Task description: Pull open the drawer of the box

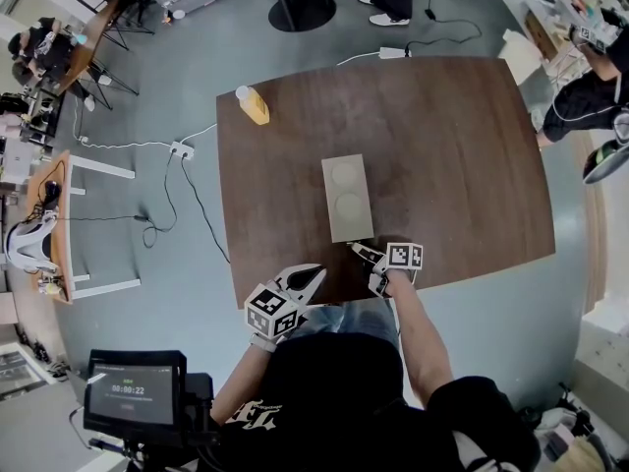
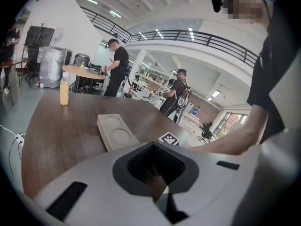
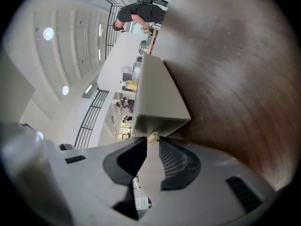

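1. Right, the grey rectangular box [image 1: 347, 197] with two round recesses in its lid lies mid-way across the dark brown wooden table [image 1: 462, 165]. Its short end faces the person.
2. The right gripper [image 3: 153, 144] is at that near end, tilted onto its side. In the right gripper view its two tips look pinched on a small pale tab [image 3: 153, 136] that pokes out from the bottom of the end face. I take that tab to be the drawer's pull.
3. The left gripper [image 1: 311, 277] hangs back at the table's near edge, apart from the box. Its jaws are together with nothing between them.
4. Step in hand, as I read it: the grasp on the pull is made, but the pull itself is not yet done. From above, no drawer shows out of the box.
5. The next move calls for a straight draw toward the person, along the box's long axis and kept level with the table top, so the tab does not slip out of the tips.
6. One thing to watch: nothing pins the box, so it may slide along with the drawer. The free left gripper could come forward and press on the lid or brace the far part.
7. The yellow plastic bottle [image 1: 255, 106] stands at the far left corner, well clear of all this.
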